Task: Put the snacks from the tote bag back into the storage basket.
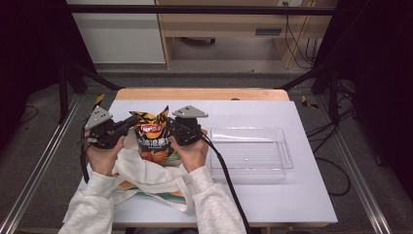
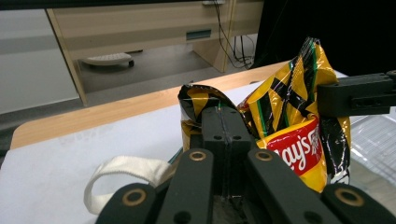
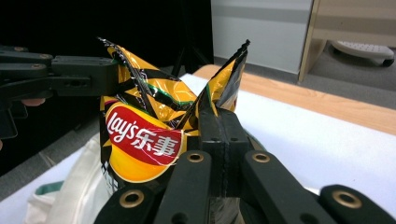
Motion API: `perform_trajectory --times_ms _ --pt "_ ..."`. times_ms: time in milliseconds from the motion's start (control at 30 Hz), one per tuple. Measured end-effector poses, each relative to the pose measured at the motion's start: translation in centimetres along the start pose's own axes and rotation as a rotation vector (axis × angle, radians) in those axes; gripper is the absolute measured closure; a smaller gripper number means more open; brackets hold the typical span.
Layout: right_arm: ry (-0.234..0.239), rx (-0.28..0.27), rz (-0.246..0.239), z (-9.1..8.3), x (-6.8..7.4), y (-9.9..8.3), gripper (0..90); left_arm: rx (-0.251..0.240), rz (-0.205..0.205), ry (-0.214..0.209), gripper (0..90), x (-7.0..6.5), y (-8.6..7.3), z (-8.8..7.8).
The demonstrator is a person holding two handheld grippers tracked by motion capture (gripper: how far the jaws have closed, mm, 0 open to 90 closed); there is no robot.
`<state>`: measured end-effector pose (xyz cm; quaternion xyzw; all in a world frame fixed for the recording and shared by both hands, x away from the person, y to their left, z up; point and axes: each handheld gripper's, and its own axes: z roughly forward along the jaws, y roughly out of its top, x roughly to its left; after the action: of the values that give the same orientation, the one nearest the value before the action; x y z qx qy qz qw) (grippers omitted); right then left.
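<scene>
Both claws hold one chip bag (image 1: 153, 136), yellow and black with a red label, upright just above the mouth of a white tote bag (image 1: 146, 173) at the near left of the desk (image 1: 272, 200). Left claw (image 1: 127, 124) closed on the bag's upper left corner; in the left gripper view its jaws meet flat on the crimped foil. Right claw (image 1: 171, 127) likewise closed on the upper right corner, jaws together with the foil pinched between. A clear plastic tray (image 1: 287, 163) sits empty to the right, apart from the tote. Step judged: the bag is mid-transfer, lower part apparently at or in the tote's opening; direction cannot be told. If bound for the tray, next move calls for lifting clear of the cloth, both claws travelling right together, keeping the top edge taut.
</scene>
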<state>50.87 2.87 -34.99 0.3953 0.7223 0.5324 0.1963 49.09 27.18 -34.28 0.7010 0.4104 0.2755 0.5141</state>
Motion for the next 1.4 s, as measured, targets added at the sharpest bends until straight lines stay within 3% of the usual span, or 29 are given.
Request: perform_trajectory --times_ms 200,467,700,1133,1400 --pt "0.005 -0.030 -0.010 -1.2 0.2 1.1 90.0 -0.024 0.019 0.012 90.0 -0.9 1.2 -0.9" --pt "0.007 -0.053 -0.012 -2.1 0.3 1.8 90.0 -0.041 0.014 0.010 90.0 -1.3 2.1 -1.5" --pt "0.006 -0.092 -0.033 -3.3 1.0 3.5 90.0 -0.079 0.032 0.019 90.0 -1.8 4.1 -2.8" --pt "0.008 -0.115 -0.061 -4.5 1.9 5.1 90.0 -0.109 0.045 0.029 90.0 -2.3 5.7 -4.4" --pt "0.000 -0.135 -0.080 -6.2 2.1 6.3 90.0 -0.131 0.056 0.024 90.0 -3.4 7.1 -5.1"
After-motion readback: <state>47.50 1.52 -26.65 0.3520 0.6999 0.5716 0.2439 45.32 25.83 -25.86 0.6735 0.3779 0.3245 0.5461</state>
